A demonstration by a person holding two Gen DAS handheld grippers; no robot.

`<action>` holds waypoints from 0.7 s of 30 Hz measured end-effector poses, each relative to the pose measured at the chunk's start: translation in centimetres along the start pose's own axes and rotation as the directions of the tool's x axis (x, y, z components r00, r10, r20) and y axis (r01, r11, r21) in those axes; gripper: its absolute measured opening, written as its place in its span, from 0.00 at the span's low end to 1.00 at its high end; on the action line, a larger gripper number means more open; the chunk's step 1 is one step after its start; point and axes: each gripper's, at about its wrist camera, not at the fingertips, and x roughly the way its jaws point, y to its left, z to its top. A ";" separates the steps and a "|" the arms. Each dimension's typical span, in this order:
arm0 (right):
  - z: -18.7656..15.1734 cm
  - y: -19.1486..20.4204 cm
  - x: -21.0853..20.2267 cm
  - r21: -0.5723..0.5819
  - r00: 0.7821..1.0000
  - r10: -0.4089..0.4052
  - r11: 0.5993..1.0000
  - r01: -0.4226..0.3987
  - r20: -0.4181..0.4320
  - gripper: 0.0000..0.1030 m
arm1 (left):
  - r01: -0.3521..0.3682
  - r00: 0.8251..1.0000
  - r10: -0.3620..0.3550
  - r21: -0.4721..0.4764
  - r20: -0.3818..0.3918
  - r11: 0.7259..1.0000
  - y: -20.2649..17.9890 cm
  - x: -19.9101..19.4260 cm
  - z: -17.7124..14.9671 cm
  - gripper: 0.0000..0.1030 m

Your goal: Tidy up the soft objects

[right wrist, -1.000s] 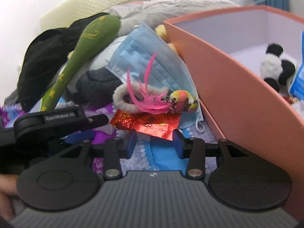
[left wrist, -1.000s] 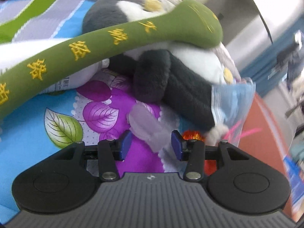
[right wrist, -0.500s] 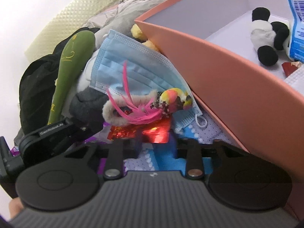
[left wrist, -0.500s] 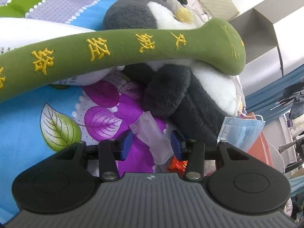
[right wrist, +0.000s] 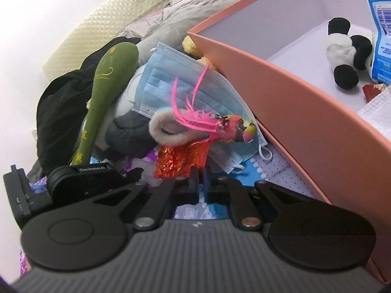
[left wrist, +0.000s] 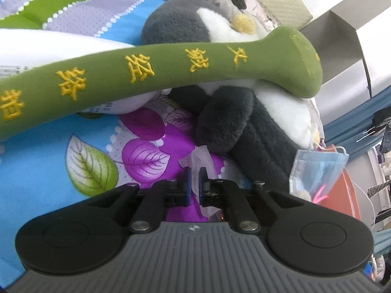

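My left gripper (left wrist: 193, 179) is shut on a thin translucent plastic piece (left wrist: 199, 157) lying on the flowered sheet. Just beyond it lie a grey and white plush penguin (left wrist: 246, 127) and a green plush stick with yellow characters (left wrist: 156, 73) across it. My right gripper (right wrist: 200, 183) is shut on the edge of a red foil wrapper (right wrist: 180, 157). Above the wrapper lie a fluffy ring with pink feathers (right wrist: 195, 124) and a blue face mask (right wrist: 176, 83). The left gripper's body shows in the right wrist view (right wrist: 80, 180).
A pink box (right wrist: 293, 92) stands at the right, holding a small panda plush (right wrist: 347, 51), a blue packet (right wrist: 381, 31) and white cloth. Black clothing (right wrist: 61, 112) and grey fabric lie behind the pile. A flowered blue sheet (left wrist: 48, 171) covers the surface. A grey cardboard box (left wrist: 342, 36) stands behind.
Both grippers have closed: the left on the translucent plastic piece, the right on the red foil wrapper. The left view shifted slightly up and right.
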 end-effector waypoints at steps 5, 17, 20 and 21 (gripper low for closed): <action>-0.5 0.4 -1.0 -0.020 1.000 0.012 1.000 -0.012 -0.019 0.04 | 0.000 1.000 0.000 0.022 0.017 1.000 0.0 -2.9 -0.6 0.06; -1.7 1.0 -5.7 -0.045 0.998 0.040 0.998 -0.042 -0.055 0.04 | 0.010 1.000 -0.010 0.015 0.012 1.000 1.0 -11.8 -3.2 0.06; -2.0 1.0 -6.9 -0.054 0.997 0.043 0.997 -0.046 -0.072 0.04 | 0.018 1.000 -0.017 0.050 -0.013 0.999 0.8 -13.7 -4.6 0.06; -2.2 1.0 -7.3 -0.051 0.996 0.045 0.998 -0.049 -0.079 0.04 | 0.014 1.000 -0.012 0.058 -0.022 0.998 0.8 -14.2 -5.1 0.06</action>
